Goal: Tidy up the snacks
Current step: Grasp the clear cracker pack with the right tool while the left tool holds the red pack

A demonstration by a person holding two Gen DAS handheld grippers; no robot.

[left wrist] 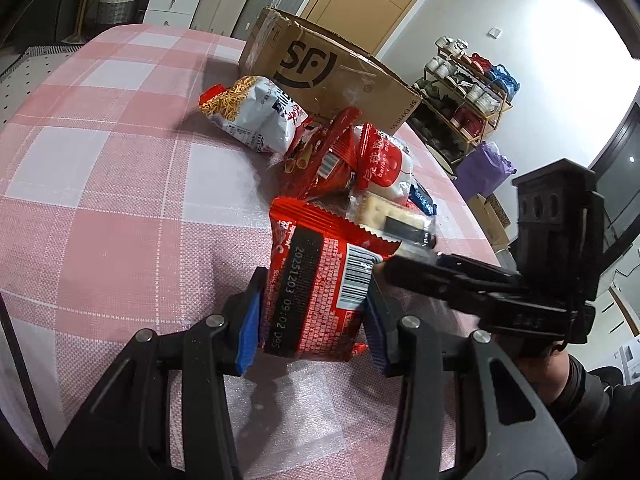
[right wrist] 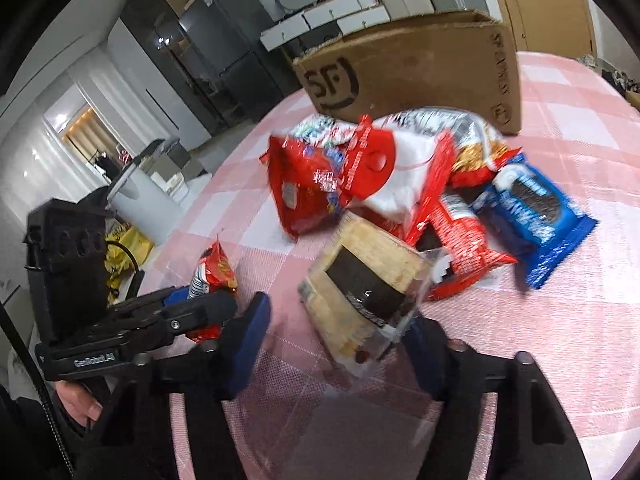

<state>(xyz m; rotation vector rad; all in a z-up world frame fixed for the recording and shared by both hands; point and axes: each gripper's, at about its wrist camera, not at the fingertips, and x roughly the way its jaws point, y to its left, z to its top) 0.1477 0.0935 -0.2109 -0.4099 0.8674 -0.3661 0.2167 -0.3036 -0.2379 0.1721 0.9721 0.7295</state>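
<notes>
My left gripper (left wrist: 314, 322) is shut on a small red snack packet (left wrist: 320, 284), holding it above the pink checked tablecloth (left wrist: 100, 184); it also shows in the right wrist view (right wrist: 212, 276). My right gripper (right wrist: 336, 344) is open, its blue pads either side of a clear-wrapped cracker pack (right wrist: 360, 280) that lies between them; contact is unclear. Behind lies a pile of snacks: a red and white bag (right wrist: 360, 168), a blue cookie pack (right wrist: 532, 216), a red packet (right wrist: 460, 232) and a noodle-snack bag (left wrist: 252, 112).
An open cardboard box (left wrist: 332, 72) marked SF stands at the far side of the table behind the pile. A shoe rack (left wrist: 468, 96) and purple bag (left wrist: 484, 168) stand beyond the table's right edge. Cabinets and suitcases line the far wall.
</notes>
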